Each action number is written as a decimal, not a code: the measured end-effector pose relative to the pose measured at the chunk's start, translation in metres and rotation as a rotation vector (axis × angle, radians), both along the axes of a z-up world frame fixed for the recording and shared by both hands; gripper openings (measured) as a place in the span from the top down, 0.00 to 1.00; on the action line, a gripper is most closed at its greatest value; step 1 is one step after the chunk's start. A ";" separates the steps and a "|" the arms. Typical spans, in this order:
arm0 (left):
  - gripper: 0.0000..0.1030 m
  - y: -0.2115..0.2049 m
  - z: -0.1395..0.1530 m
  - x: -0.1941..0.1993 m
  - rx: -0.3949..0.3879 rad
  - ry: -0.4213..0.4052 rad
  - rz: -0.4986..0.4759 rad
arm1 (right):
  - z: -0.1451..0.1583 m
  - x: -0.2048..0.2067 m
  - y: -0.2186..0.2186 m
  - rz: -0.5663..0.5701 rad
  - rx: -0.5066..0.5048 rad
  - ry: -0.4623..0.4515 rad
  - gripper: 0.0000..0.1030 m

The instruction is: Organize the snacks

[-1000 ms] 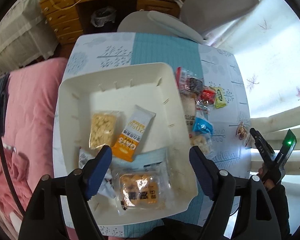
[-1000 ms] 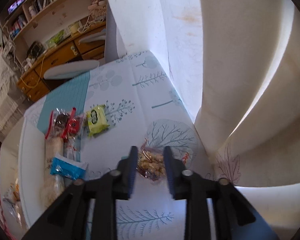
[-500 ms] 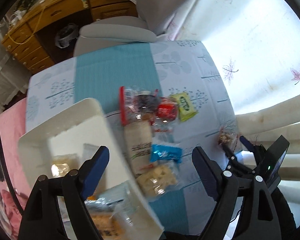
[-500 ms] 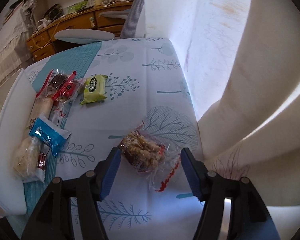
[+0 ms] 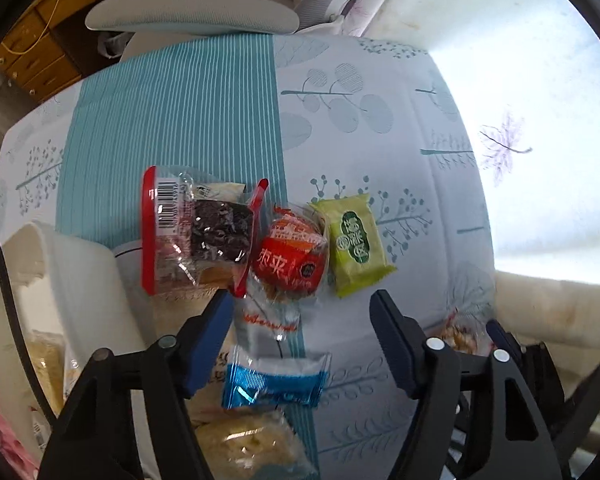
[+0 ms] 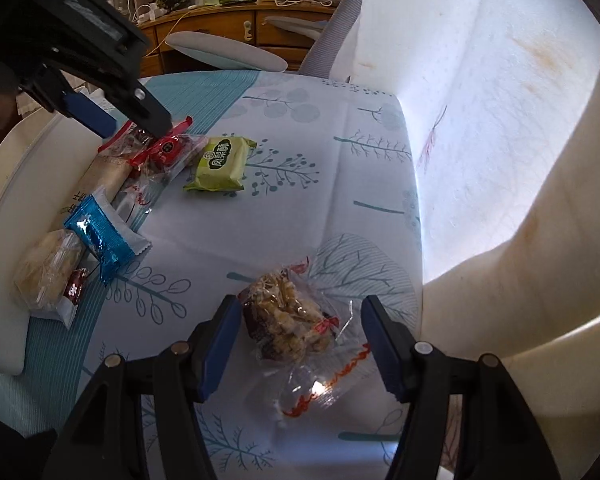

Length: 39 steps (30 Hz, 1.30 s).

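On the tree-print tablecloth (image 6: pixel 340 184), your right gripper (image 6: pixel 296 344) stands released around the nut snack (image 6: pixel 288 320). Your left gripper (image 5: pixel 300 336), also released, hovers above the red packet (image 5: pixel 292 264); its slippery wrapper at 12 o'clock could slide away, or you pinch only film.

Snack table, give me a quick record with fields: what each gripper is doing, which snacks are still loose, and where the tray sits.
left gripper: open, empty, above the red snack
right gripper: open, fingers either side of the nut snack, not closed on it
loose on tablecloth: green packet, blue packet, red snack, dark snack in red-edged wrapper, pale cracker pack, nut snack
tray: white, at the left table edge, beside the row of snacks
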<state>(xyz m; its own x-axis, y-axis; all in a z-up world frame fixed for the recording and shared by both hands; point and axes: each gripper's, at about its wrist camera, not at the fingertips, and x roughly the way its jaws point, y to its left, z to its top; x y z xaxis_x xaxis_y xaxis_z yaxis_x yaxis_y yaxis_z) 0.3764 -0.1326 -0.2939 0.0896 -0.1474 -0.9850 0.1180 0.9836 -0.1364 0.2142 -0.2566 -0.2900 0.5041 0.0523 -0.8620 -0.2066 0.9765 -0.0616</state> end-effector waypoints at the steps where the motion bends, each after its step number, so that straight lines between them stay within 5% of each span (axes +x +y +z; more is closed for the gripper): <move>1: 0.38 -0.001 -0.004 0.003 0.005 0.003 0.003 | 0.000 0.002 -0.001 -0.001 0.008 0.002 0.39; 10: 0.50 -0.010 -0.035 0.023 0.053 0.029 0.029 | -0.003 0.012 -0.003 -0.028 0.053 0.038 0.39; 16: 0.53 -0.019 -0.039 0.028 0.085 -0.030 0.015 | -0.004 0.014 -0.005 -0.036 0.082 0.054 0.41; 24: 0.55 -0.023 -0.038 0.036 0.075 -0.039 0.008 | -0.002 0.018 -0.011 -0.062 0.111 0.063 0.53; 39: 0.64 -0.004 -0.017 0.007 -0.008 0.030 0.031 | -0.001 0.028 -0.014 -0.148 0.170 0.155 0.57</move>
